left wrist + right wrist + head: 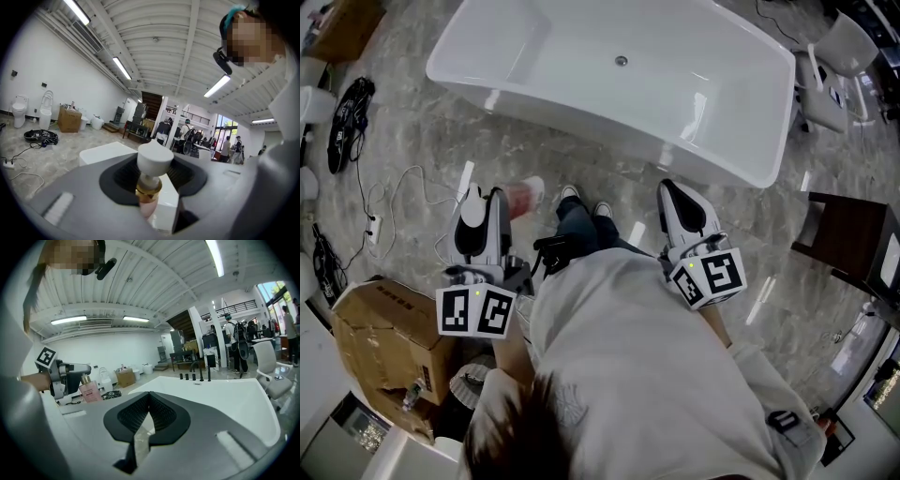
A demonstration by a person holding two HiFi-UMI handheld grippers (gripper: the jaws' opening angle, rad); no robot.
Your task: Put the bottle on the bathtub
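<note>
The white bathtub [712, 141] lies across the floor ahead of me, its drain near the middle. My left gripper [487, 202] is shut on a pink bottle [519, 199] with a white cap, held above the floor short of the tub's near wall. In the left gripper view the bottle [151, 176] stands between the jaws, with a white cap and a gold collar, and a tub corner [105, 152] shows behind it. My right gripper [673, 193] is shut and holds nothing; it hovers near the tub's near right side. The right gripper view shows the bottle [89, 391] and the tub [229, 401].
A cardboard box [384, 328] sits at my left. White cables [398, 202] and a black bag [347, 122] lie on the floor to the left. A dark wooden stool [853, 239] stands to the right. Black taps [194, 377] rise from the tub's far rim. People stand in the background.
</note>
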